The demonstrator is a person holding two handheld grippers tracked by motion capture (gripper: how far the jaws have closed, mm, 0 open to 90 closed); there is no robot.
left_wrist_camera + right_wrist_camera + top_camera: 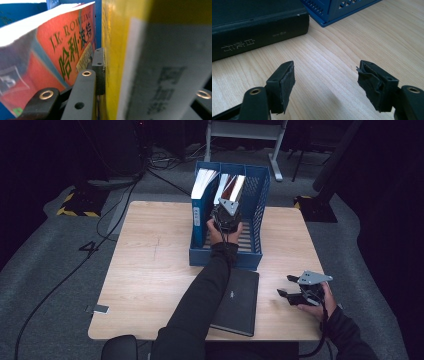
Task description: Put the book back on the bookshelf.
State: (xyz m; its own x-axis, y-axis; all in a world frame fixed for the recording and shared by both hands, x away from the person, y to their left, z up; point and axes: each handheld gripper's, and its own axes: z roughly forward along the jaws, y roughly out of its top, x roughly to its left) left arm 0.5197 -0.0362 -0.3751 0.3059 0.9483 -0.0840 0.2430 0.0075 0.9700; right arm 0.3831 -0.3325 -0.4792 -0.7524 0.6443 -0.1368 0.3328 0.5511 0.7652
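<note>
Nearest, at 5 o'clock on the table [150, 270]: right gripper [292, 292] idle, jaws wide apart, beside a black hardcover [240, 300]. Farther, at 12 o'clock in the blue file basket [260, 195]: left gripper [226, 217] clamped on a yellow-covered book [117, 50], upright beside a Harry Potter paperback [62, 50]. Likely stiff, moderately heavy, glossy; best pinched deep near the spine.

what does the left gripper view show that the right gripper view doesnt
Left gripper view alone: the left tool clamped on a yellow book, beside an orange book with green lettering.
Right gripper view alone: the right tool, jaws spread and empty above the wooden table, plus a black book lying flat.
Both: part of the blue bin.
</note>
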